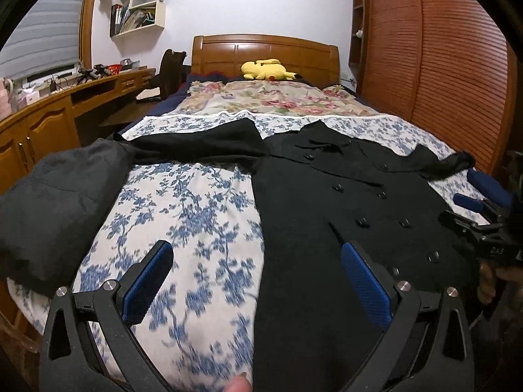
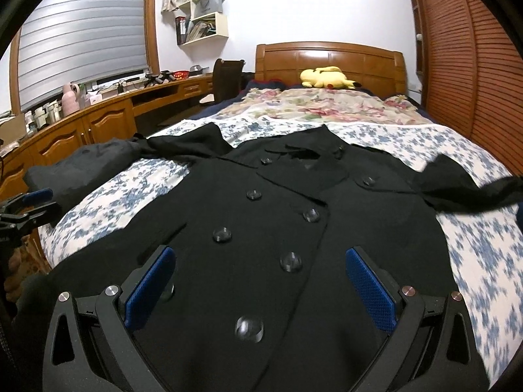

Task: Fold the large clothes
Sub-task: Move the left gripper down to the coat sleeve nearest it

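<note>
While coat [image 2: 261, 228] lies flat | both hand-held grippers [image 1: 258, 281] [image 2: 261, 281] spread wide, empty | lettering unreadable

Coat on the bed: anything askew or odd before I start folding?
The coat lies flat, buttoned, sleeves spread. Its left-side sleeve runs into a dark garment bunched at the bed edge, and the other sleeve's cuff looks twisted. Both grippers are open, holding nothing.

Coat [image 2: 278, 228] hem cut off below; nearest button [image 2: 249, 327] blurred — bedsheet [image 1: 196, 215] print smeared
</note>
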A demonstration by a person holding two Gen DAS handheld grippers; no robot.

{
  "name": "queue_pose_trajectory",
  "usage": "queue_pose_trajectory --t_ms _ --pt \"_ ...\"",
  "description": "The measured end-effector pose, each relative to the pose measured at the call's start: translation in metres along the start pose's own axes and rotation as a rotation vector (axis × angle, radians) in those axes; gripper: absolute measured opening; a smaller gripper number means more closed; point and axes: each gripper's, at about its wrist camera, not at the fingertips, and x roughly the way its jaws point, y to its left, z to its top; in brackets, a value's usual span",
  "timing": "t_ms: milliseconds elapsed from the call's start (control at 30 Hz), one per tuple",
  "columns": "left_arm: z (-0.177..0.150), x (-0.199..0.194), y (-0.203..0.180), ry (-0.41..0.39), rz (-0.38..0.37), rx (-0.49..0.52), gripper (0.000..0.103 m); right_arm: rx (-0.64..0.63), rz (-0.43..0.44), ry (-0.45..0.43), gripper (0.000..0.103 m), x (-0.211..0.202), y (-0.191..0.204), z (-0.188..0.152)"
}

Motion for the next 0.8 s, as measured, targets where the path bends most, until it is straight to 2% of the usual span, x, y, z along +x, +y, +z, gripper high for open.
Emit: queue_pose_trajectory --t_ms 333,500,600,667,800 --pt "0.058 0.050 0.038 0.041 0.027 -0.050 0.103 -0.058 0.048 -0.024 0.103 0.067 -0.002 0.047" --pt "0.081 0.084 0.054 0.068 0.038 -0.074 0.103 -0.115 0.028 0.018 0.103 0.109 -0.008 0.039" --pt "0.090 0.111 0.063 0.101 0.037 -0.104 0.103 -0.084 0.067 0.073 0.103 0.124 -0.021 0.022" --pt "0.095 0.127 0.070 0.118 0.020 -0.141 0.103 -0.068 0.094 0.104 0.103 0.127 -0.026 0.012" --pt "0.105 0.154 0.077 0.148 -0.002 -0.172 0.102 -0.077 0.099 0.097 0.103 0.121 -0.028 0.006"
